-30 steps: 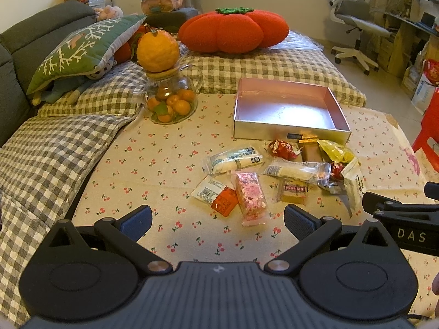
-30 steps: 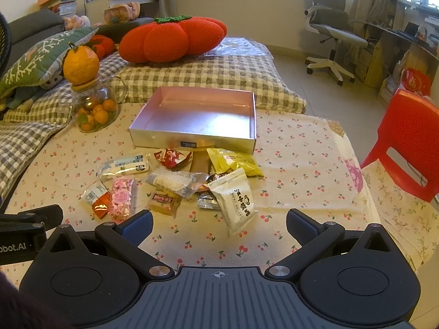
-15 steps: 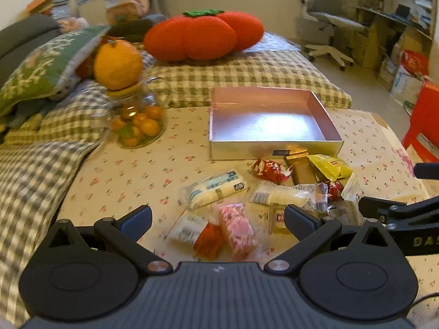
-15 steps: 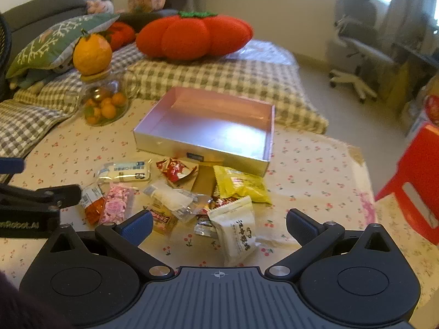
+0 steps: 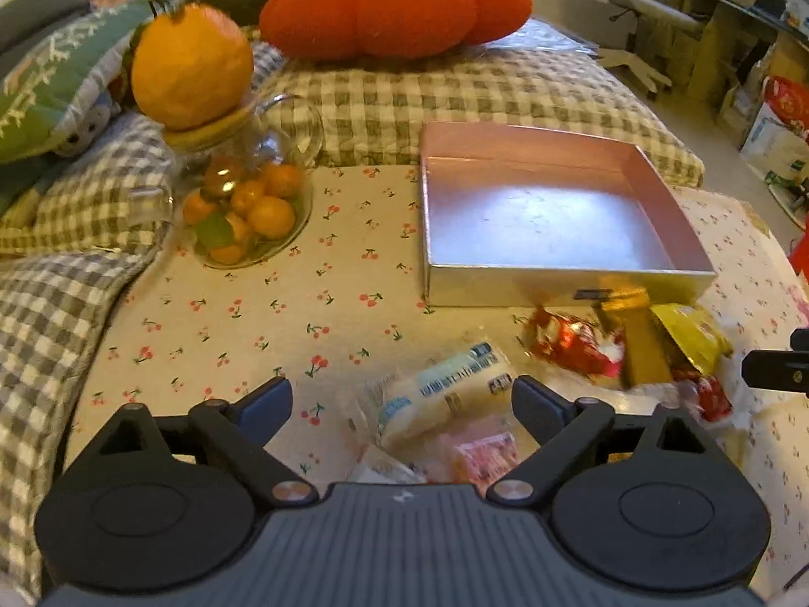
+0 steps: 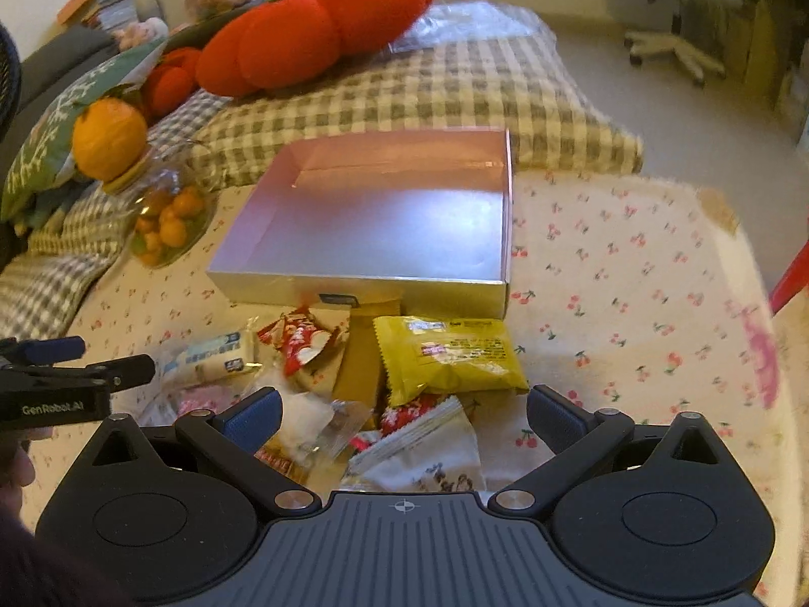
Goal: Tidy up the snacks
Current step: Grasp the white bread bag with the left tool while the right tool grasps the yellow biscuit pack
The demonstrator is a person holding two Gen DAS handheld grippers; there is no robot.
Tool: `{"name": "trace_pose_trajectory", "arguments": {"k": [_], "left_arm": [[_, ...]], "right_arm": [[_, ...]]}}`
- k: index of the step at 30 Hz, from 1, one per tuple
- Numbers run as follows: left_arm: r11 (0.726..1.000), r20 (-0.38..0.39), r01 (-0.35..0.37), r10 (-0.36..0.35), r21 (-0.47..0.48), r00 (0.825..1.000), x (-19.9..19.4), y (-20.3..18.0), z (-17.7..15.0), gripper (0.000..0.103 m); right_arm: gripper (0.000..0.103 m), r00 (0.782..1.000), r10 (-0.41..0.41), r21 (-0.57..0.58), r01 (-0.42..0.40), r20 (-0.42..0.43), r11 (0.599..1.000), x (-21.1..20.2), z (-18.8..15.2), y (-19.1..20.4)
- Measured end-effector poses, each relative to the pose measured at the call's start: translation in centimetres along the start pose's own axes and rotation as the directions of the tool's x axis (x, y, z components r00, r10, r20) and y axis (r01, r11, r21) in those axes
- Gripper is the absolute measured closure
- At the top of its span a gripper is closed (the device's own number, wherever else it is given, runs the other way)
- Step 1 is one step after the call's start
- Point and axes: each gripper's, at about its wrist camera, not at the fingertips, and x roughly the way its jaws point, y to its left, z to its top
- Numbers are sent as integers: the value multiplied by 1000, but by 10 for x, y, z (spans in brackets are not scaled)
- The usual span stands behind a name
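Observation:
A shallow pink-silver box (image 5: 551, 222) (image 6: 384, 217) stands open and empty on the cherry-print cloth. Several wrapped snacks lie in a heap in front of it: a white pack (image 5: 440, 394) (image 6: 212, 356), a red pack (image 5: 571, 344) (image 6: 301, 341), a yellow pack (image 6: 450, 359) (image 5: 690, 336), a pink pack (image 5: 480, 458) and a white printed bag (image 6: 430, 455). My left gripper (image 5: 402, 404) is open, low over the white and pink packs. My right gripper (image 6: 402, 412) is open, low over the yellow pack and white bag. Neither holds anything.
A glass jar of small oranges (image 5: 242, 202) (image 6: 167, 222) with a big orange on top stands left of the box. Checked cushions and a red pumpkin pillow (image 5: 394, 5) lie behind. A red chair (image 6: 789, 278) is at the right edge.
Both grippers have moved forward and down towards the snack heap; the snacks and box now look closer. Both jaws stay open.

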Motion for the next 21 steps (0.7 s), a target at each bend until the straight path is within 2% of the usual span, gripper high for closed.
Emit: {"name": "trace_pose_trajectory", "arguments": {"k": [6, 14, 18, 21], "left_arm": [[994, -35, 109, -109, -3, 993, 30, 14, 9, 27], [964, -12, 195, -196, 182, 981, 55, 7, 5, 31], [938, -34, 240, -239, 250, 970, 62, 5, -2, 33], [928, -49, 234, -229, 289, 972, 65, 2, -6, 34]], "right_arm": [[1, 998, 65, 97, -66, 15, 993, 25, 8, -29], [7, 986, 165, 236, -170, 39, 957, 44, 10, -59], [9, 987, 156, 227, -158, 27, 961, 53, 7, -60], [9, 991, 133, 185, -133, 12, 974, 59, 5, -52]]}}
